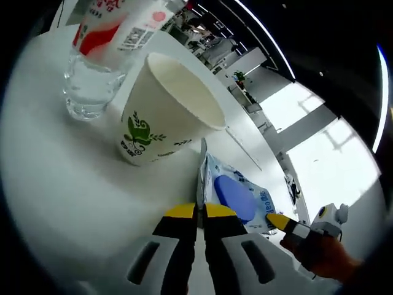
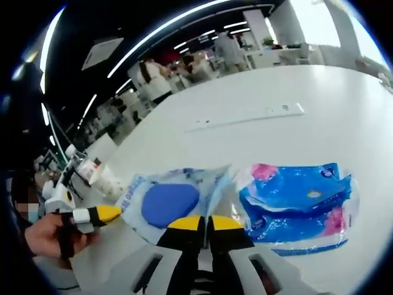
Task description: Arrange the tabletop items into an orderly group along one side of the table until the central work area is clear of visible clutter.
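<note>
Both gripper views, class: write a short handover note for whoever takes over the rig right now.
Left claw: shut on the wipes pack, pinching its edge.
Right claw: shut on the same pack's other edge.
Paper cup and water bottle stand together on the white table.
Blue tissue pack lies beside the wipes.
Left: move both packs next to the cup and bottle.

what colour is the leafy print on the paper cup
Green, on the white paper cup standing beside the clear plastic bottle; it shows best in the left gripper view.
</note>
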A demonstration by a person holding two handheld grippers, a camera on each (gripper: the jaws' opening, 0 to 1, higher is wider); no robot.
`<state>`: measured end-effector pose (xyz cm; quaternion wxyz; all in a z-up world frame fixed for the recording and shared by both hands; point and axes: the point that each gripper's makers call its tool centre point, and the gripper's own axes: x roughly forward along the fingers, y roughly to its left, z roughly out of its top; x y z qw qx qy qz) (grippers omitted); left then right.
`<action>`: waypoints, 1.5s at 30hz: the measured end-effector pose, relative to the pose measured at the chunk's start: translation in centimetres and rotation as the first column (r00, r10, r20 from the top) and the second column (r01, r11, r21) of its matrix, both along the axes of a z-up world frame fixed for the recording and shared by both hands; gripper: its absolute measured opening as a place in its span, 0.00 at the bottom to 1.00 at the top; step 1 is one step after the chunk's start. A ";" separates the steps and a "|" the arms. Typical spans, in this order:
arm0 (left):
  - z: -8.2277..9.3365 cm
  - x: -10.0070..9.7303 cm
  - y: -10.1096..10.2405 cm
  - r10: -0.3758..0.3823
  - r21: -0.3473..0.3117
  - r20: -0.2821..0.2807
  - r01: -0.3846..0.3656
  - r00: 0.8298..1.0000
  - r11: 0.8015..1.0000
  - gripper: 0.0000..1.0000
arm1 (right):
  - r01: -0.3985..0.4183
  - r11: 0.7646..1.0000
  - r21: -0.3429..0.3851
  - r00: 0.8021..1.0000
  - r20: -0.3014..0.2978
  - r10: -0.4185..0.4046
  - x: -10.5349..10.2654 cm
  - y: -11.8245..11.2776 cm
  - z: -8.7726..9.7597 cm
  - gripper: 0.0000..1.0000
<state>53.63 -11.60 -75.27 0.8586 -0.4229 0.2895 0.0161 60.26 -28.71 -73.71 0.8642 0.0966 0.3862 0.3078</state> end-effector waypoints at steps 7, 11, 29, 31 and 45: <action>-0.3 -0.4 1.6 0.059 0.051 -0.025 -0.058 0.998 0.997 0.00 | -0.058 0.998 -0.013 0.998 0.000 0.058 0.5 1.6 -0.4 0.02; -0.3 -1.0 1.5 0.057 0.065 -0.030 -0.055 0.998 0.996 0.00 | -0.083 0.996 -0.041 0.997 -0.001 0.083 0.4 1.8 -1.0 0.03; 0.8 -3.5 0.5 0.067 0.089 -0.034 -0.063 0.997 0.994 0.12 | 0.014 1.000 0.021 1.000 -0.027 -0.014 -1.3 -0.5 -0.3 0.06; 0.7 -4.1 -0.2 0.049 0.100 -0.040 -0.045 0.998 0.994 0.14 | 0.016 1.000 0.025 0.999 -0.033 -0.015 -1.7 -0.6 -0.3 0.06; 2.0 -5.8 -2.5 0.051 0.081 -0.030 -0.048 0.998 0.996 0.13 | -0.005 0.997 0.080 1.000 -0.007 0.005 -3.6 -0.7 1.6 0.07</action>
